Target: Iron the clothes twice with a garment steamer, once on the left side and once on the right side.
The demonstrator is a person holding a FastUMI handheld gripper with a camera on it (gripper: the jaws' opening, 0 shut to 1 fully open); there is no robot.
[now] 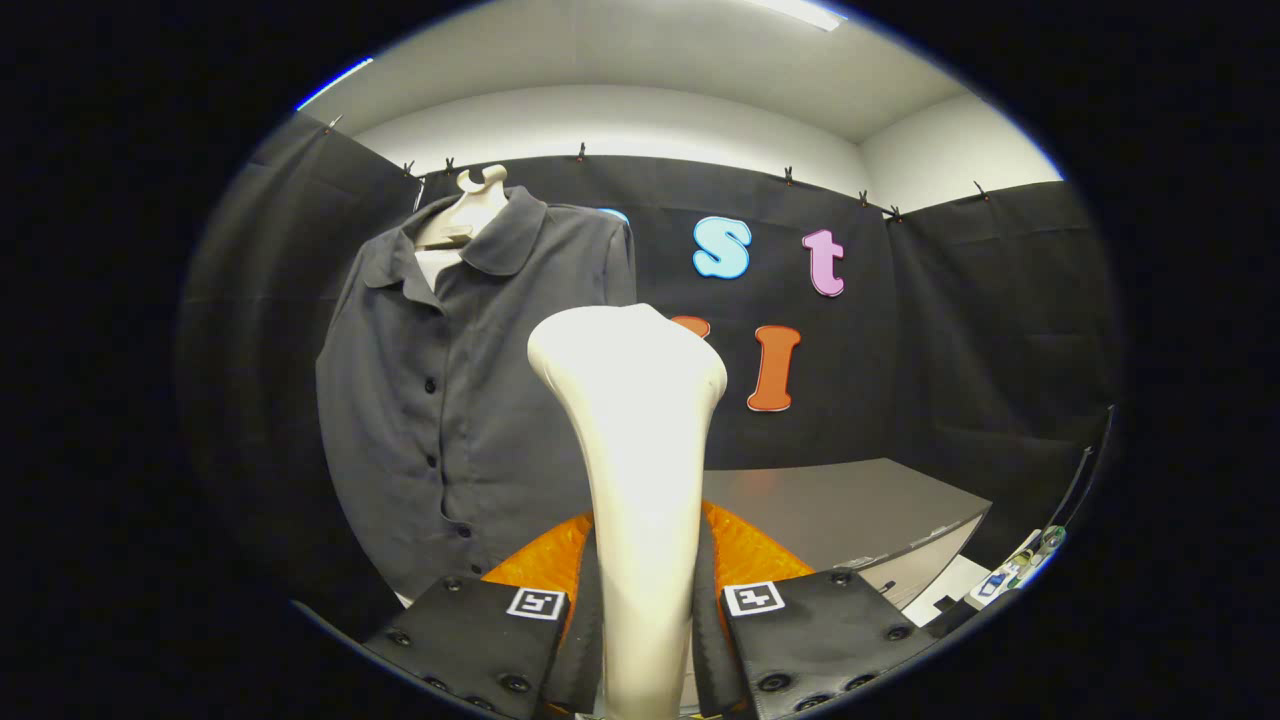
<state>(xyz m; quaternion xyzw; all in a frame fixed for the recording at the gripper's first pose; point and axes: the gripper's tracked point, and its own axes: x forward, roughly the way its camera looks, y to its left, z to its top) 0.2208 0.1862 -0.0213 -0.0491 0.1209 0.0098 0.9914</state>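
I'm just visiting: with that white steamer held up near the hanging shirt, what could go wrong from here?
The gripper is shut on the garment steamer low on its handle, so the tall head might tilt or slip. The grey shirt hangs off to one side of the steamer, so a pass could miss one half. Its buttons could snag the head.

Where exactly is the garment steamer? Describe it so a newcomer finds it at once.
Start at the dark grey shirt hanging on the mannequin before the black cloth wall. Just beside it, nearer the camera, the steamer stands upright, clamped between the gripper fingers. It is the smooth cream wand widening to a rounded head, the one pale thing against the dark cloth.
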